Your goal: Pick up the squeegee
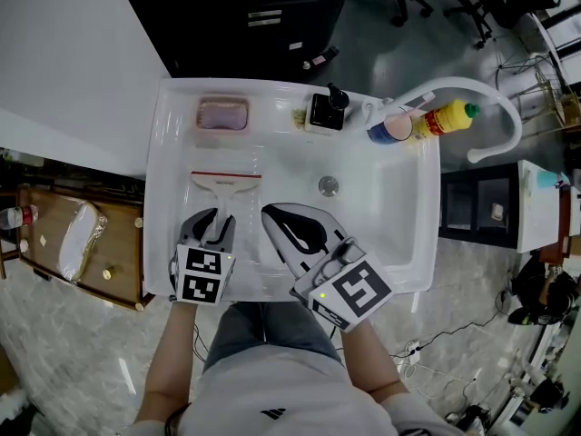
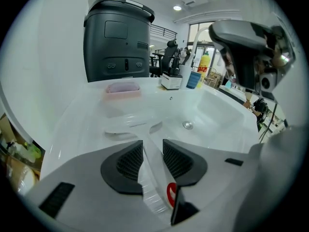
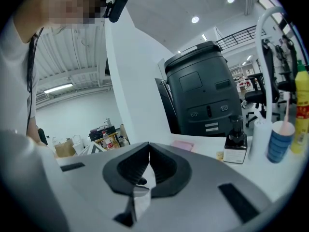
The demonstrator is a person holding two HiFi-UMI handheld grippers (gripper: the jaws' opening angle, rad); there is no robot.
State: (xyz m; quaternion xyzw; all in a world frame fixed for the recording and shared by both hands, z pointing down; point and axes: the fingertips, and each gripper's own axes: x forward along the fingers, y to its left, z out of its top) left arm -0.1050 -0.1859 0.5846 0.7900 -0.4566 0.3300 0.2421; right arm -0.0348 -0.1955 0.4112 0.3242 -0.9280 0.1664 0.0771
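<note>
A clear squeegee [image 1: 224,182] with a red-edged blade lies flat on the left part of the white sink [image 1: 160,166], its handle pointing toward me. My left gripper [image 1: 216,223] is tilted down over it, open, with the handle [image 2: 150,170] lying between the two dark pads and not squeezed. The blade end [image 2: 126,125] shows just beyond the jaws in the left gripper view. My right gripper [image 1: 270,213] hovers beside it over the basin, shut with nothing in it; its pads [image 3: 126,167] meet at the tip.
At the sink's back edge stand a pink soap dish [image 1: 222,113], a black pump dispenser [image 1: 327,110], a blue cup [image 1: 385,131] and a yellow bottle [image 1: 445,117]. A white faucet [image 1: 486,94] arches at the right. The drain [image 1: 328,185] sits mid-basin.
</note>
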